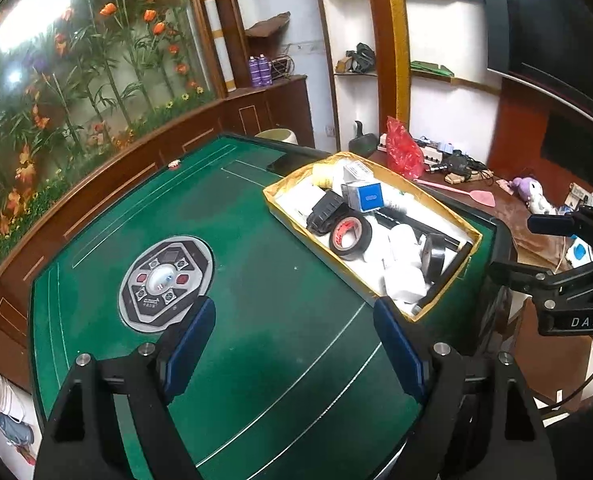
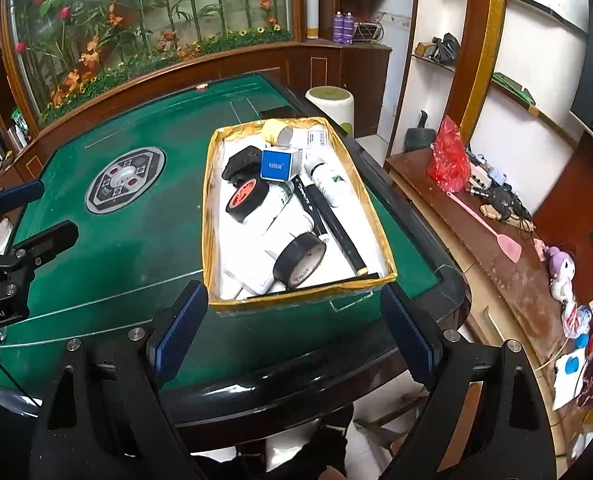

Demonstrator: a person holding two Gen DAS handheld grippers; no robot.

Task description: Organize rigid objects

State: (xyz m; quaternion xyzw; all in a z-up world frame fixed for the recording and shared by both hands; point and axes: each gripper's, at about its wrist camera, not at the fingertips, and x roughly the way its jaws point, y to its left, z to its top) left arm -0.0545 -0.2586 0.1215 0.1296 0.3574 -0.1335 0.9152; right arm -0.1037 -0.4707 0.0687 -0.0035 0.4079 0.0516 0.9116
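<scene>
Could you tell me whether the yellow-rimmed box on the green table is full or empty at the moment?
Full: the box holds tape rolls, a blue cube and white bottles, piled on one another.

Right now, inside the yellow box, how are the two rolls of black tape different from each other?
The tape roll with the red core lies among the items in the middle of the yellow box, leaning on a white bottle; the tape roll with the grey core sits near the box's closer end. The first shows a red inner label, the second a dull grey one with small red print. Both are black, round, tilted with their holes facing up, and untouched by either gripper.
</scene>
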